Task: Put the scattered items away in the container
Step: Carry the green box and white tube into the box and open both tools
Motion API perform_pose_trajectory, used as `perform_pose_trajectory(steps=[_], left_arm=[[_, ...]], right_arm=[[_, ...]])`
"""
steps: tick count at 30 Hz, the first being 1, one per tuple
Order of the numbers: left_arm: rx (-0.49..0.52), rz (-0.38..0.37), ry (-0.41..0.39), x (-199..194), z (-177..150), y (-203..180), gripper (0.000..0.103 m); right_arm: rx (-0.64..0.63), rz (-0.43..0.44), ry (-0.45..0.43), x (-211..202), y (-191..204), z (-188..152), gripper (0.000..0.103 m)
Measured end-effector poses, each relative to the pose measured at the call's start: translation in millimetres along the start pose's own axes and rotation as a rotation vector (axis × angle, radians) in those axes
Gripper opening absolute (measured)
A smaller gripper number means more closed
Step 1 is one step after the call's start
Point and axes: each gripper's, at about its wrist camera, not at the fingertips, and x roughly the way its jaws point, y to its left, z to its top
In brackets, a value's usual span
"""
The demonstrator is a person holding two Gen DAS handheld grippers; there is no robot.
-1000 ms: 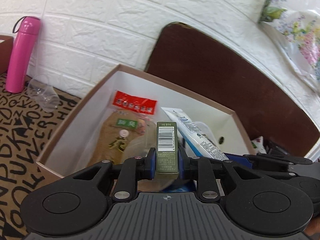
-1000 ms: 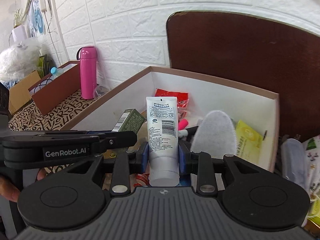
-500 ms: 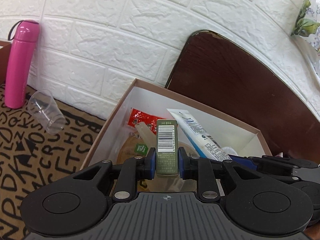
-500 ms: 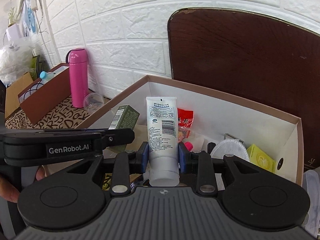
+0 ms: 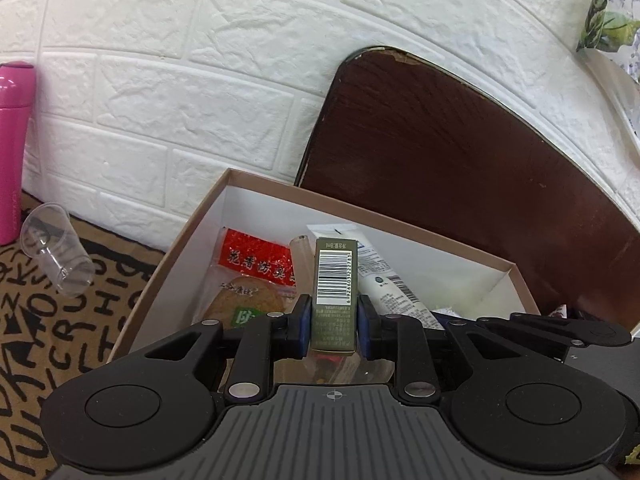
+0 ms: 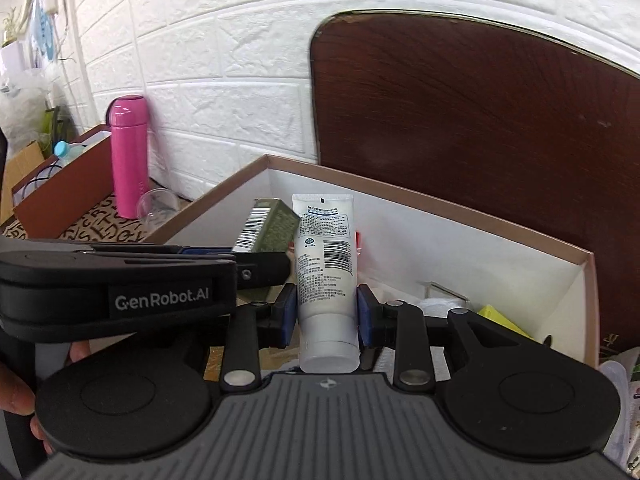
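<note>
Container sits lower in both views than 0.5 s ago

Container (image 5: 188, 236), brown rim and white walls, now lies at frame centre; more brick wall shows above it. Your left gripper (image 5: 334, 322) clamps the olive barcode box (image 5: 335, 292) upright. Your right gripper (image 6: 327, 314) clamps the white tube (image 6: 325, 264), cap toward the camera. Both items hover over the container's near edge.

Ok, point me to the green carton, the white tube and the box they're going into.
green carton (image 5: 335, 280), left wrist view, barcode face.
white tube (image 6: 326, 252), right wrist view, printed body.
cardboard box (image 6: 440, 204), right wrist view, far rim.
</note>
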Motion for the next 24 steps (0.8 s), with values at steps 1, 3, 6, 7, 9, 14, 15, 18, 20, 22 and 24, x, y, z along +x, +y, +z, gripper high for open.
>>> perform_pose_trajectory(steps=[1,3,6,7,9,14,15,18,20,22,24], left_arm=[[0.001,0.005,-0.001,1,1,-1,0.025],[0.001,0.004,0.001,2,1,-1,0.033],[-0.003,0.025,-0.013,4,1,-3,0.056],[-0.010,0.034,-0.021,3,2,-2,0.078],[-0.021,0.063,-0.055,-4,2,-3,0.098],[0.015,0.089,-0.087,-19,2,-5,0.103],[0.010,0.091,-0.078,-20,1,-5,0.103],[0.004,0.096,-0.057,-21,-4,-3,0.103],[0.007,0.096,-0.044,-21,-8,-4,0.103],[0.009,0.096,-0.043,-24,-11,-7,0.103],[0.017,0.092,-0.041,-27,-12,-11,0.103]], right_arm=[[0.004,0.000,0.001,0,-1,0,0.036],[0.009,-0.005,0.002,-1,-3,0,0.036],[0.016,-0.019,0.000,-2,-5,0,0.037],[0.015,-0.036,-0.006,-3,-4,1,0.043],[-0.004,-0.066,-0.034,-8,-4,1,0.092],[-0.072,-0.106,-0.083,-27,-5,1,0.094],[-0.070,-0.102,-0.082,-30,-7,0,0.097],[-0.050,-0.095,-0.069,-35,-13,-4,0.099],[-0.029,-0.093,-0.053,-38,-18,-7,0.100],[-0.011,-0.087,-0.037,-41,-22,-10,0.100],[0.004,-0.078,-0.027,-44,-23,-11,0.101]])
